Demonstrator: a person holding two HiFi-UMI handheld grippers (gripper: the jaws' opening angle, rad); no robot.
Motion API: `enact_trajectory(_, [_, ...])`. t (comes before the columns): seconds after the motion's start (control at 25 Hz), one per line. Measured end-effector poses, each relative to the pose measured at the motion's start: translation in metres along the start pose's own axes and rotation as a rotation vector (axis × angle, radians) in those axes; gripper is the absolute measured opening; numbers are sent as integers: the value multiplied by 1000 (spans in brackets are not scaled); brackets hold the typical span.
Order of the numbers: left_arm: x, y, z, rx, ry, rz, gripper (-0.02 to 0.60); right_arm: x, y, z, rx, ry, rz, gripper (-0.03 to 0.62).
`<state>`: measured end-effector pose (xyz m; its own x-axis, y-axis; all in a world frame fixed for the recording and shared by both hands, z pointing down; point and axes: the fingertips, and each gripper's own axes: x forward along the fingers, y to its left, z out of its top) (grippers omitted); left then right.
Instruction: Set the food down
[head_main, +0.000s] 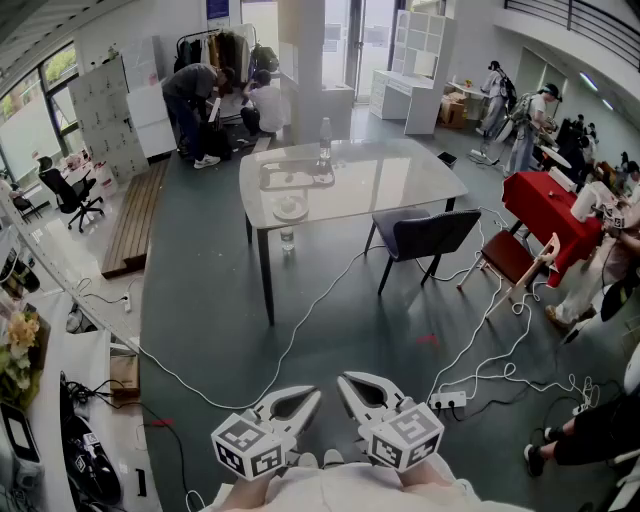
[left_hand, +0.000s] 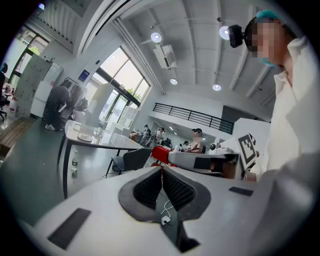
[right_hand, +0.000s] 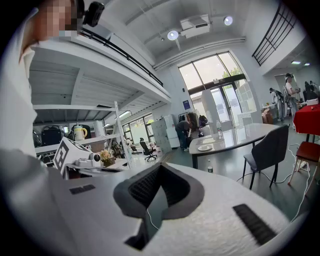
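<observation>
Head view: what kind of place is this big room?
Probably a shared workshop or lab: cables trail over the floor, people work around a red table, and a glass table stands in the middle.

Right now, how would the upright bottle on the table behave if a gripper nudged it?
The bottle stands tall and narrow, so a push near its top would probably tip it. The table looks glossy, so a low push may slide it instead. It seems clear plastic, so probably light.
</observation>
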<state>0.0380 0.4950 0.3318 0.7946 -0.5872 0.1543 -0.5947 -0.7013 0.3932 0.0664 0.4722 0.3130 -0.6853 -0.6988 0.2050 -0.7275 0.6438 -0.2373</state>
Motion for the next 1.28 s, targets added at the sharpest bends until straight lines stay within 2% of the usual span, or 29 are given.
enact_trajectory(0.28, [7,2,1,3,4,-2,17,1,-7,5,-6,-7,-2,2])
enact_trajectory(0.52, [13,1,-4,-11,19,-15,17,4,-15,-4,41,-8,-10,2])
enact_trajectory(1.08, [25,-1,-4,-12,18,-1,17,-2,-23,-5,28,6,10,2])
enact_trajectory(1.28, [37,-2,-6,-37,16,15,17,-9,-33,-5,29,13,15,2])
